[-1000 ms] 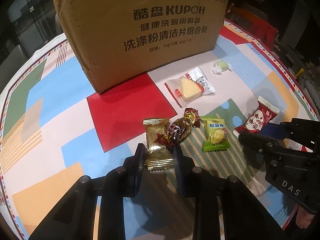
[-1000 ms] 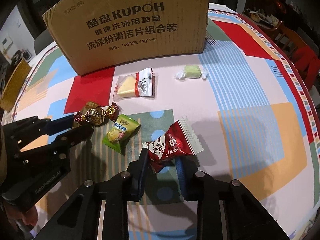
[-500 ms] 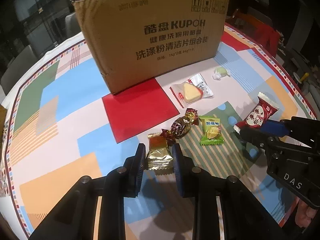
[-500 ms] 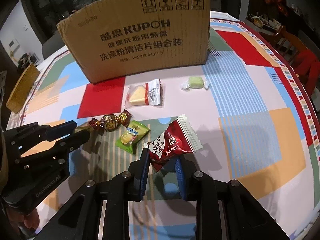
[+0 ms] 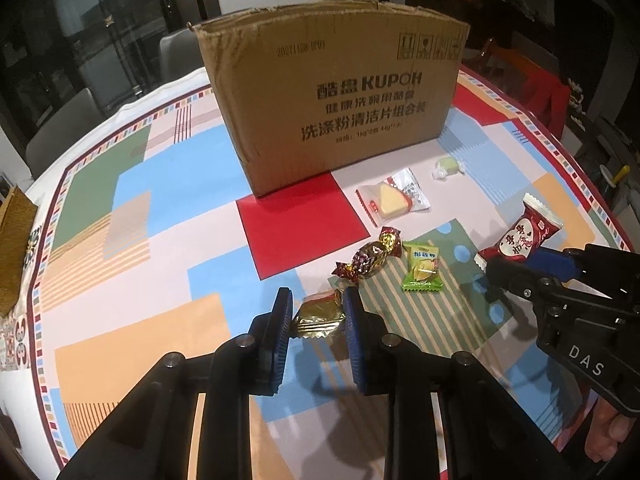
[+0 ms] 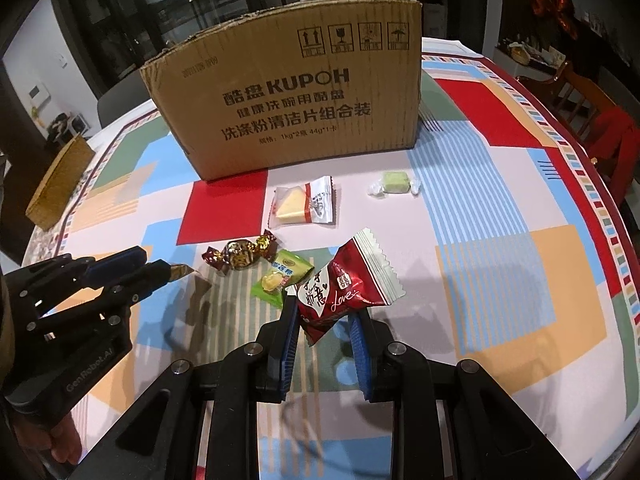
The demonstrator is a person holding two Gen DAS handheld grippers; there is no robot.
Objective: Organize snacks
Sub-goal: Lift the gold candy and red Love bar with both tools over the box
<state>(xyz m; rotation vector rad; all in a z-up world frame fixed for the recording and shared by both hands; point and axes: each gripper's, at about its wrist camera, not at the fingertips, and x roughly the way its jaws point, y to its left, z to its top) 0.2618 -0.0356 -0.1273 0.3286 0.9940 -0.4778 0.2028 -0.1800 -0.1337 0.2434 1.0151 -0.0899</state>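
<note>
Left hand-held gripper (image 5: 316,316): jaws clamped on gold foil snack (image 5: 320,315), held above the worktop (image 5: 132,280).
Right hand-held gripper (image 6: 324,320): jaws clamped on red "Love" packet (image 6: 344,290), lifted off the worktop.
Ahead of the left gripper: brown twist-wrapped candy (image 5: 370,259); just right of it, green packet (image 5: 422,271).
Further ahead: clear-wrapped yellow wedge (image 5: 394,199), pale green sweet (image 5: 448,166), then upright cardboard box (image 5: 344,108).
</note>
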